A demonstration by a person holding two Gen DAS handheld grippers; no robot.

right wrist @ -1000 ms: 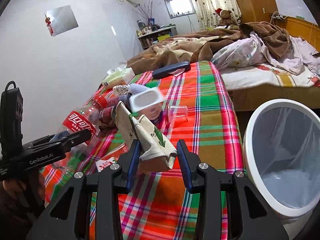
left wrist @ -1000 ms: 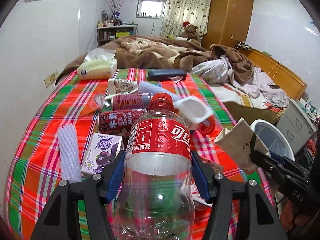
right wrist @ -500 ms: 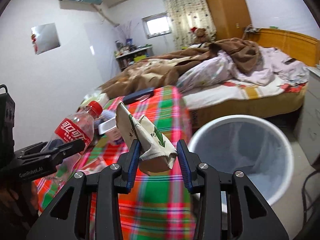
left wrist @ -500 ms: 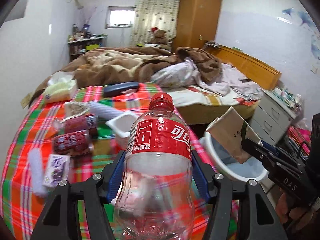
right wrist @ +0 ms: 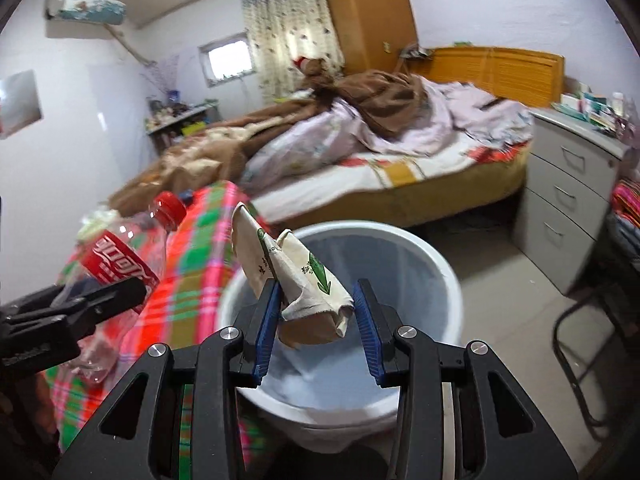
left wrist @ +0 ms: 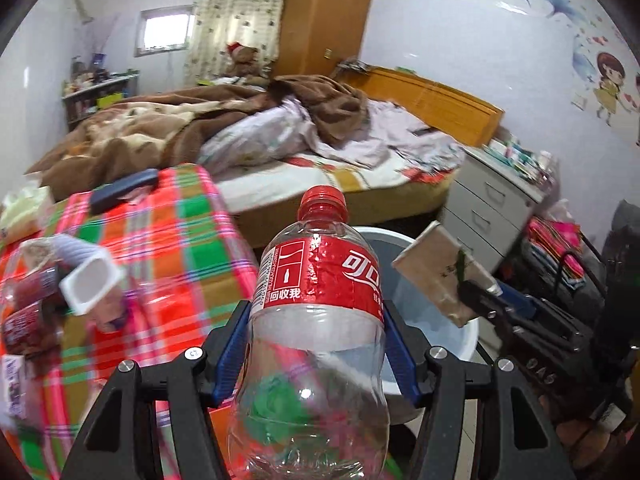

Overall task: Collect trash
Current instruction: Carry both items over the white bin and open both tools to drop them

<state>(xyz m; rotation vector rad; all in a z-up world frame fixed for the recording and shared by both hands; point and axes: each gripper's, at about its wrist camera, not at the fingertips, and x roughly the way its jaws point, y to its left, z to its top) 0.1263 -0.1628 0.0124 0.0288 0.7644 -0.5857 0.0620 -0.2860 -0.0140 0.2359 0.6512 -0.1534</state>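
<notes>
While both claws are loaded, the left gripper [left wrist: 316,354] is clamping the bottle [left wrist: 316,320] across its clear belly, just under the red label, pads pressing both sides. Empty PET by the look of it: I'm judging it light, thin-walled, slick, likely denting under squeeze. A mid-body hold is working; the neck would be stiffer but narrower.

The right gripper [right wrist: 316,320] is sitting over the trash bin [right wrist: 448,276]. Its jaws are looking part-spread: the crumpled paper bag [right wrist: 304,280] is touching the left pad, with a gap to the right pad, so I can't tell whether it's firmly pinched or coming loose. The bag is soft, featherweight and floppy; I'd take it at the folded bulk, not a loose flap.

In the left view the bin is sitting at 1 o'clock beyond the bottle, its liner looking mostly bare. At 9 to 10 o'clock, a white cup [left wrist: 90,286] and other wrappers are lying on the plaid cloth [left wrist: 192,248], waiting for collection.

At 12 o'clock, far, an unmade bed [left wrist: 280,136] is filling the room.
</notes>
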